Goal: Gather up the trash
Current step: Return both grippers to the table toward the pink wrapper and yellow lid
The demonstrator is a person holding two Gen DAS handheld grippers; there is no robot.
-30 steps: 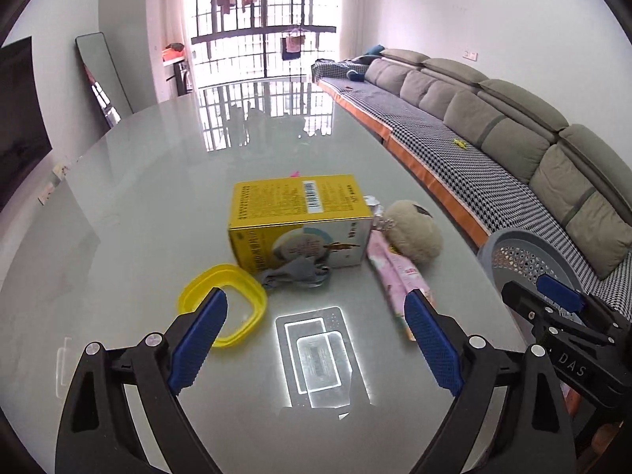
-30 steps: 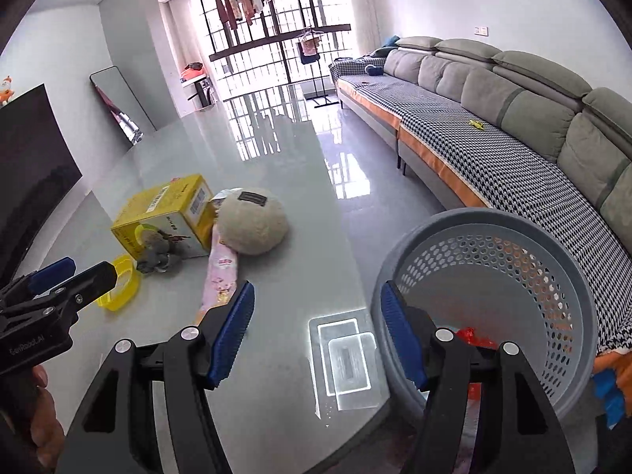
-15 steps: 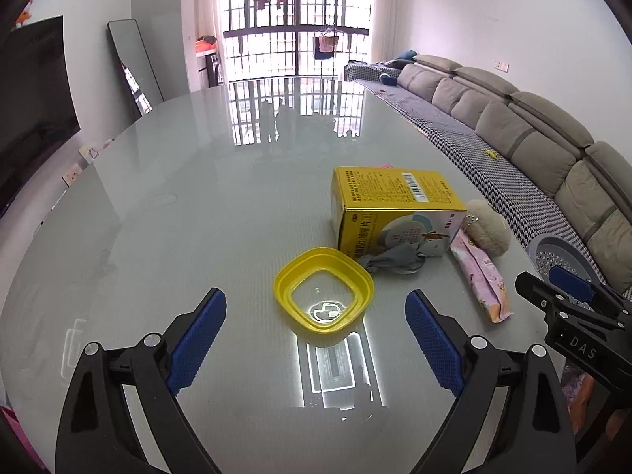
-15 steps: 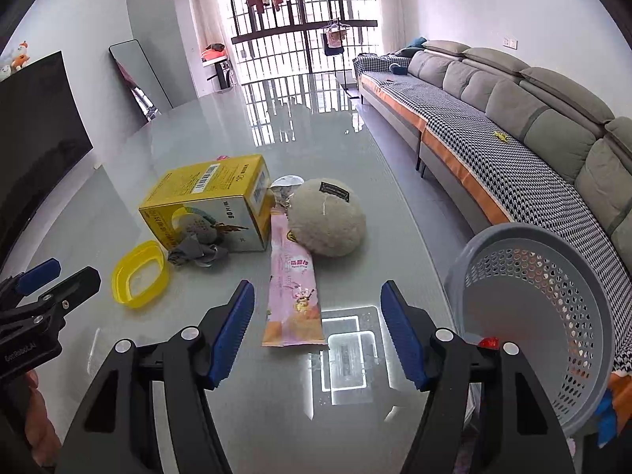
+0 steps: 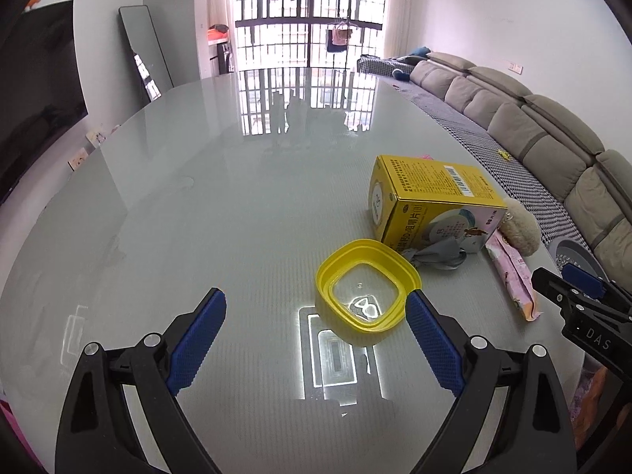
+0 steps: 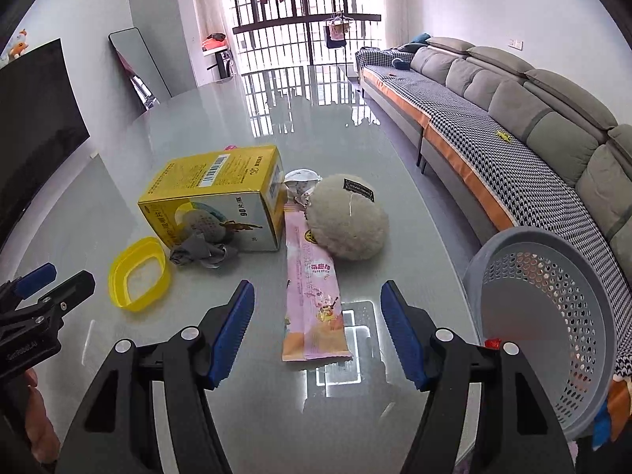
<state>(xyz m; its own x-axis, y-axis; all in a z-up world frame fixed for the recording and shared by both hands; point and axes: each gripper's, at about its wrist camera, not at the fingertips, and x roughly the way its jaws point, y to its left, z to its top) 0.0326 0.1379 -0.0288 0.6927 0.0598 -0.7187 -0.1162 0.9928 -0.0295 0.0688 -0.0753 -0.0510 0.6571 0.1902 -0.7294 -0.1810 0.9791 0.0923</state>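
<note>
Both tongs hang wide apart and hold nothing above the glossy grey desk (image 5: 197, 197). The left tongs (image 5: 316, 331) hover low, with the yellow square lid (image 5: 367, 288) lying flat just beyond them, near the right-hand blue pad. Behind the lid lies the yellow box (image 5: 430, 205) on its side, with a crumpled grey scrap (image 5: 438, 256) against its front. The right tongs (image 6: 318, 324) frame the near end of the pink snack wrapper (image 6: 314, 288), which lies lengthwise between the box (image 6: 221, 205) and a beige fluffy ball (image 6: 347, 217). A crumpled silver wrapper (image 6: 298, 183) sits behind the ball. The grey perforated basket (image 6: 553, 316) stands tilted just beyond the desk's right edge.
</note>
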